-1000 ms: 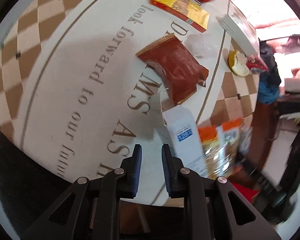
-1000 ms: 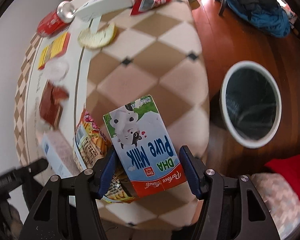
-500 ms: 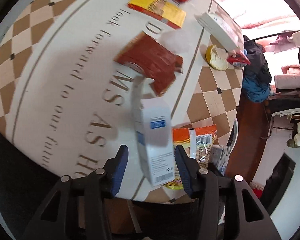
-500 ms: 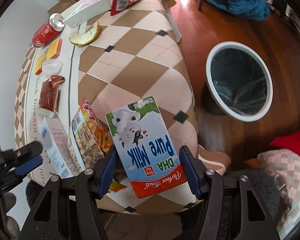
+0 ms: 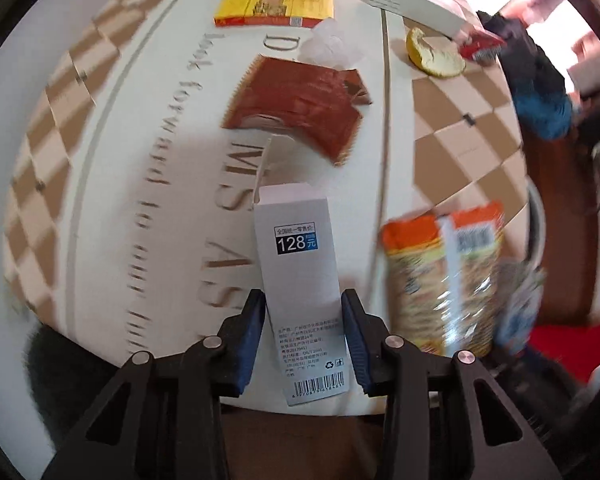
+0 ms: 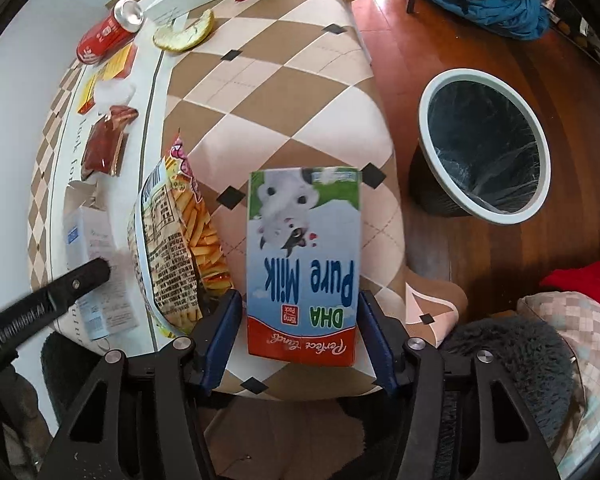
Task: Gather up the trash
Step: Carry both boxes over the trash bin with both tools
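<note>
the white box [image 5: 300, 276] runs lengthwise straight away from the left gripper [image 5: 303, 336], open flap end far, its near half between the blue pads, which touch its sides. the milk carton [image 6: 303, 264] likewise points away from the right gripper [image 6: 300, 332], clamped at its red end, print upside down. below lies a checkered tablecloth [image 6: 284, 80]; a bin [image 6: 484, 148] stands on the wood floor [image 6: 396, 20].

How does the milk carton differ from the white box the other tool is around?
The milk carton is colourful, with a cow picture; the white box is plain with small print. The carton is wider, the box slimmer. The box's top flap is open; the carton looks closed. Both sit between jaws.
</note>
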Available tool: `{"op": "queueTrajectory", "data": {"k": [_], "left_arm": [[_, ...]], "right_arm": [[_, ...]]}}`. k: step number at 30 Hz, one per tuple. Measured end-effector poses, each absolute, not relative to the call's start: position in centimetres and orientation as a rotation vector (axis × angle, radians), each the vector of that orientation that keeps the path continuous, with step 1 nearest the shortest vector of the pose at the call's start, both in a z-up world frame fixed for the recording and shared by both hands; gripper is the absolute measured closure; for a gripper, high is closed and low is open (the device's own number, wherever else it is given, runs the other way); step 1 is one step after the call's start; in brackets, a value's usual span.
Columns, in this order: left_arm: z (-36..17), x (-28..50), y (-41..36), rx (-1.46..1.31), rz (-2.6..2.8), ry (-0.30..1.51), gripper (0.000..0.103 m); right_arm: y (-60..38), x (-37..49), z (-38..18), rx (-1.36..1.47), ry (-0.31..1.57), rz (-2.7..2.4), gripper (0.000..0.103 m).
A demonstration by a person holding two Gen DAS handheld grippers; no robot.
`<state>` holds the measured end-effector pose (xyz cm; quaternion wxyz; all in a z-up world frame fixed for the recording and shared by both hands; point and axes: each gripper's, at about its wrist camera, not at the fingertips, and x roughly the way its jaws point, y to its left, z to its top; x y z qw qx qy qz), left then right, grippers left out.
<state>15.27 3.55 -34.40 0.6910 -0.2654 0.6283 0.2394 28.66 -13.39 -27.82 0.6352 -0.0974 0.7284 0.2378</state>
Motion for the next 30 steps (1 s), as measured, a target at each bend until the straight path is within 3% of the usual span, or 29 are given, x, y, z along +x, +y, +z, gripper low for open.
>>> {"op": "queueTrajectory", "data": {"k": [3, 8, 14, 22, 30], "left_arm": [[-34.8, 14.8, 3.5, -0.501, 0.522, 1.436, 0.068], [-36.1, 14.3, 3.8, -0.501, 0.531, 1.427, 0.068], [-34.6, 12.7, 2.4, -0.462, 0.547, 1.367, 0.072], [-27.9, 10.5, -1.1, -0.331, 0.561, 1.236, 0.072], [-19.8, 15.8, -4.6, -0.182, 0.486, 1.054, 0.072]], "right_arm": [[-13.0, 29.0, -27.9, -0.180, 1.668, 0.535, 0.033], [-12.4, 29.5, -28.0, -0.186, 1.644, 0.498, 0.033], [-12.1, 29.2, -27.7, -0.257, 1.608, 0.475, 0.050], [-14.4, 29.0, -23.9, -0.170, 1.520, 0.539, 0.050], [-19.1, 31.6, -17.1, -0.018, 1.373, 0.559, 0.050]]}}
